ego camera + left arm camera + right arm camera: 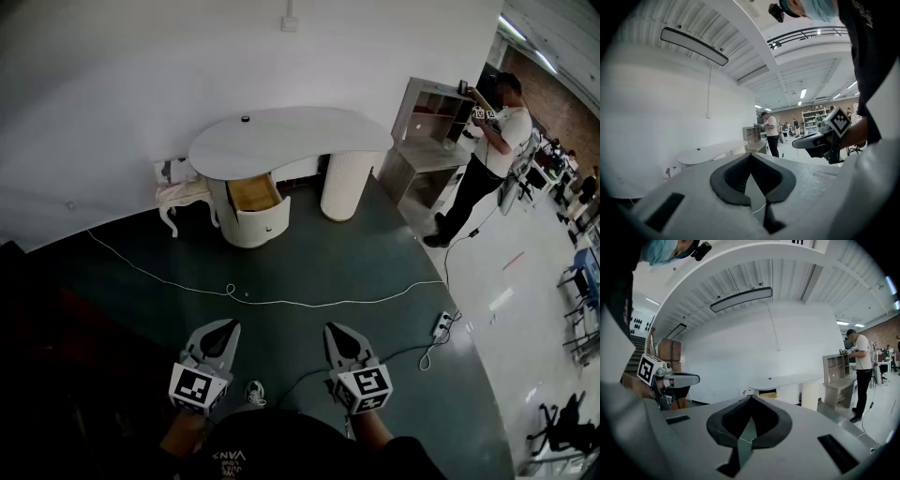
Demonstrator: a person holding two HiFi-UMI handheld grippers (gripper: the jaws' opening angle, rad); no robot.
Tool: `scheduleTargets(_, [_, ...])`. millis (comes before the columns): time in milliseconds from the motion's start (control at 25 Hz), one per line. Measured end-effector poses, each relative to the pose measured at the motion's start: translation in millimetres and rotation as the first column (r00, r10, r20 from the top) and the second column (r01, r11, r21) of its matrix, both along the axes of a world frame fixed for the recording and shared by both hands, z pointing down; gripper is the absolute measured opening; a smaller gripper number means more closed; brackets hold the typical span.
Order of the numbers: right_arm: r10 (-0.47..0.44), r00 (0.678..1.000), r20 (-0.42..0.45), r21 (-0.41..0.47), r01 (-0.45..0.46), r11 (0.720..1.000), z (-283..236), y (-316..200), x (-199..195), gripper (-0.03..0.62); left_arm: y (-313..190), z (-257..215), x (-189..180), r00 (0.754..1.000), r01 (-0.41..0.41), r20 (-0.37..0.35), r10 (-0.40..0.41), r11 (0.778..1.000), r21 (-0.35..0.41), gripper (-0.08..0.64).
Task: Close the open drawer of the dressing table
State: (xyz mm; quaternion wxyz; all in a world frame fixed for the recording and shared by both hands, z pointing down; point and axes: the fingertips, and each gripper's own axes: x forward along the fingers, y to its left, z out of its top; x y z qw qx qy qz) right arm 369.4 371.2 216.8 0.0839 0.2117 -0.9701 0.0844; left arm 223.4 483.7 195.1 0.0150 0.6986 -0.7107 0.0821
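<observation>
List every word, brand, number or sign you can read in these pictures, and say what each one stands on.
"VANS": seen upside down on the black top of the person holding the tongs; the smaller print beside it is too small to read.
On the left tongs and right tongs: only black-and-white square patterns, no letters.
On the dressing table: no readable text.

white dressing table [291, 139] with a curved, kidney-shaped top on two rounded pedestals, set against the white wall [112, 84]. drawer [255, 192] in the left pedestal pulled out away from that wall, open, pale wood inside, curved white front.
</observation>
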Motion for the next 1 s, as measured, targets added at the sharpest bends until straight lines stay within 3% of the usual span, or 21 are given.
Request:
scheduleTargets(480, [-0.026, 1.000, -0.003, 0.021, 0.026, 0.999, 3.2, 20.0, 29.0, 0.002, 31.0, 8.8, 33.2, 0.999, 0.046, -0.014, -0.046, 0.999, -0.005, 0.017])
scheduleTargets(640, [-0.021, 0.997, 0.073, -0.044, 0.024, 0.999, -3.8, 21.0, 32.2, 0.002, 34.6, 6.2, 39.0, 0.999, 0.038, -0.013, -0.038, 0.999, 0.001, 0.017])
scheduleTargets(800, [-0.024, 0.995, 0.097, -0.023, 0.026, 0.999, -8.2, 21.7, 32.0, 0.007, 36.8, 7.7, 35.4, 0.999, 0.044, -0.017, -0.044, 0.999, -0.002, 0.018])
scheduleTargets(880, [-0.038, 0.995, 0.097, -0.026, 0.040, 0.999, -5.9, 21.7, 22.9, 0.069, 34.0, 10.6, 27.6, 0.999, 0.034, -0.039, -0.034, 0.999, -0.002, 0.021])
scheduleTargets(1000, [-0.031, 0.997, 0.076, -0.025, 0.033, 0.999, -1.0, 14.0, 4.3, 0.098, 25.5, 18.2, 11.5, 0.995, 0.016, -0.096, -0.016, 1.000, 0.004, 0.022])
